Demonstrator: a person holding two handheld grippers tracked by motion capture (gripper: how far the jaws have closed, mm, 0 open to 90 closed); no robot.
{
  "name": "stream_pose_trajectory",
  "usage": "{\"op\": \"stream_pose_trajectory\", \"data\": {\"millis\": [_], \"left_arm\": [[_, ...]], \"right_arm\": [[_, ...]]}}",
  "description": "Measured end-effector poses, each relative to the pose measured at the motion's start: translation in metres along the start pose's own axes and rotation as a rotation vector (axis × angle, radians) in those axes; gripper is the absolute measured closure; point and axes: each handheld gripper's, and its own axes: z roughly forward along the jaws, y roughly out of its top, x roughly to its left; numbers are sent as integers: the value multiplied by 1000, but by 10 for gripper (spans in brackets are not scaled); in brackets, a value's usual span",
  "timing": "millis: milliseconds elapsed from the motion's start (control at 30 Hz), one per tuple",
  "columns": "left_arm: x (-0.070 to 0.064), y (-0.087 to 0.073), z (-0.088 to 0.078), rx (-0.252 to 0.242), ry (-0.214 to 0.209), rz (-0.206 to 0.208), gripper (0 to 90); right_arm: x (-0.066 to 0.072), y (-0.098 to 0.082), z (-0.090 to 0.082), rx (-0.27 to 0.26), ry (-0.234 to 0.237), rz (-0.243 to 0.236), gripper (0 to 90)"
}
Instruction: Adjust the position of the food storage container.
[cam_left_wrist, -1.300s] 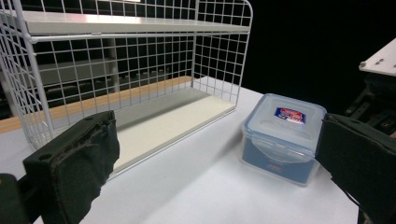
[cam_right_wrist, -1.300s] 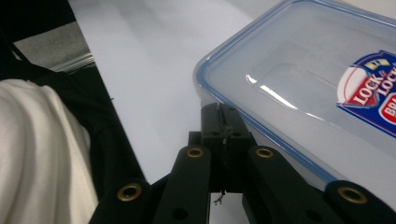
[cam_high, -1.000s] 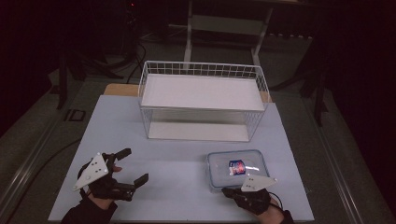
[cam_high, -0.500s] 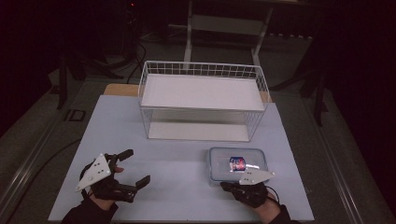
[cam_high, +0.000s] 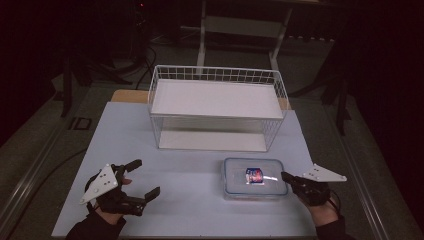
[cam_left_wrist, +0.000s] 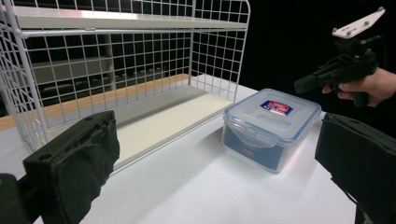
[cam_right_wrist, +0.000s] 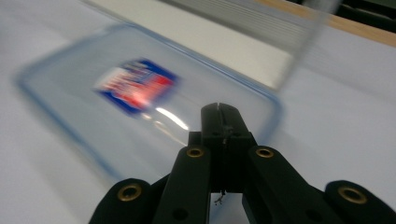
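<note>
A clear plastic food box with a blue-rimmed lid and a red and blue label (cam_high: 255, 178) (cam_left_wrist: 271, 126) (cam_right_wrist: 140, 88) lies flat on the pale table, in front of the wire rack. My right gripper (cam_high: 286, 176) (cam_right_wrist: 219, 109) (cam_left_wrist: 301, 85) is shut with nothing in it, its tip at the box's right edge, just over the lid. My left gripper (cam_high: 142, 178) (cam_left_wrist: 215, 172) stands wide open near the table's front left, well apart from the box, its jaws aimed toward the box and the rack.
A white wire rack with a flat shelf (cam_high: 216, 98) (cam_left_wrist: 126, 28) stands at the back middle of the table (cam_high: 190, 215). Dark floor, cables and stand legs surround the table. Bare tabletop lies between the two grippers.
My right gripper has swung from the box's front right corner around to its right side, pointing left at the lid. The left gripper has barely shifted. The box has stayed put.
</note>
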Motion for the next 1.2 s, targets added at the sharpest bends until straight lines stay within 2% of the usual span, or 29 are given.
{"op": "stream_pose_trajectory", "data": {"millis": [33,100,400,600,900,1200], "left_arm": [[0,0,0,0,-2,-1,0],[0,-1,1,3,-1,-4,0],[1,-1,1,5,-5,-8,0],[1,-1,3,8,-9,-10,0],[1,-2,3,22,-9,-14,0],[1,-3,4,30,-17,-13,0]], "right_arm": [[-8,-6,2,10,-18,18,900],[-13,-10,6,28,-31,26,900],[-17,-17,13,42,-20,66,900],[-10,-11,22,39,16,66,900],[8,6,44,43,88,30,900],[22,16,55,46,136,6,900]]}}
